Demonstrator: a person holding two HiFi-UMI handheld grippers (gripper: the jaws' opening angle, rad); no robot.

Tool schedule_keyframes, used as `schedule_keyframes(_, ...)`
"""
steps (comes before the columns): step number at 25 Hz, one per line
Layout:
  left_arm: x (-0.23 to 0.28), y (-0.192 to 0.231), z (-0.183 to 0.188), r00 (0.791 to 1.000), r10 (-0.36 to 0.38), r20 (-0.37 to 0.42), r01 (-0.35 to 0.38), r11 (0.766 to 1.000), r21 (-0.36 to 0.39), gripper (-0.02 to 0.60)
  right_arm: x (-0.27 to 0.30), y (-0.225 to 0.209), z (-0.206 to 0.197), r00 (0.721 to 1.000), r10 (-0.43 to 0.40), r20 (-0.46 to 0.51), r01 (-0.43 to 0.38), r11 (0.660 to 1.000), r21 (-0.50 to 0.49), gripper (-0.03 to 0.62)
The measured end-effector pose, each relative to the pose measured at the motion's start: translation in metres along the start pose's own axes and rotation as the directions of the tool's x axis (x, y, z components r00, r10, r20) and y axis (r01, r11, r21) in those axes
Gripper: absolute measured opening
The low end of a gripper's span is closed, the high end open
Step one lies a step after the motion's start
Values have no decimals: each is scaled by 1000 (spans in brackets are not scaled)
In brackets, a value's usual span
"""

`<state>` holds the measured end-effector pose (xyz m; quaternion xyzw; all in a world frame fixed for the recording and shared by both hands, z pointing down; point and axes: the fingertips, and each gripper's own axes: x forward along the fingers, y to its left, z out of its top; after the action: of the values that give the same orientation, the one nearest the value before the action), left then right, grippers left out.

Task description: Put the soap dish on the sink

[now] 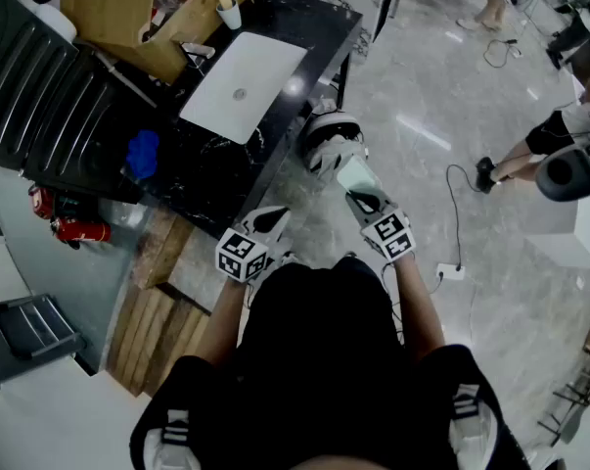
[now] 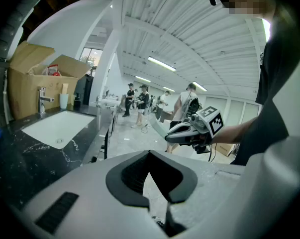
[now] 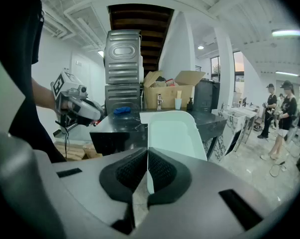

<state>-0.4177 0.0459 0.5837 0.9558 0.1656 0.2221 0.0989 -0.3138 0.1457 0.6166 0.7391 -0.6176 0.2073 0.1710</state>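
The soap dish (image 1: 356, 176), pale and shallow, is held over the floor just off the counter's near corner, with my right gripper (image 1: 366, 200) shut on its rim. In the right gripper view the dish (image 3: 175, 132) stands up from the closed jaws of the right gripper (image 3: 147, 156). The white sink (image 1: 244, 84) is set into the black marble counter (image 1: 216, 179), ahead and to the left. My left gripper (image 1: 272, 222) hangs beside the counter edge, shut and empty. From the left gripper (image 2: 149, 156) I see the sink (image 2: 57, 127) and the right gripper (image 2: 175, 130).
Behind the sink stand a faucet (image 1: 198, 52), a cup (image 1: 230, 14) and an open cardboard box (image 1: 128, 13). A blue cloth (image 1: 143, 153) lies on the counter's left part. Wooden boards (image 1: 158, 306) lie by the counter. Several people stand in the hall, and a cable (image 1: 457, 225) runs across the floor.
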Motion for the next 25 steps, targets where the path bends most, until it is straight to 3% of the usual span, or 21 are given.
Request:
schedule_keyframes(15, 57, -95, -3, 999, 30, -16, -30, 1000, 2, 0, -73, -43, -50, 998, 53, 21, -53, 998, -26, -2)
schedule_keyframes(25, 87, -132, -9, 999, 35, -23, -35, 999, 1, 0, -102, -63, -73, 995, 76, 57, -74, 996, -47, -3)
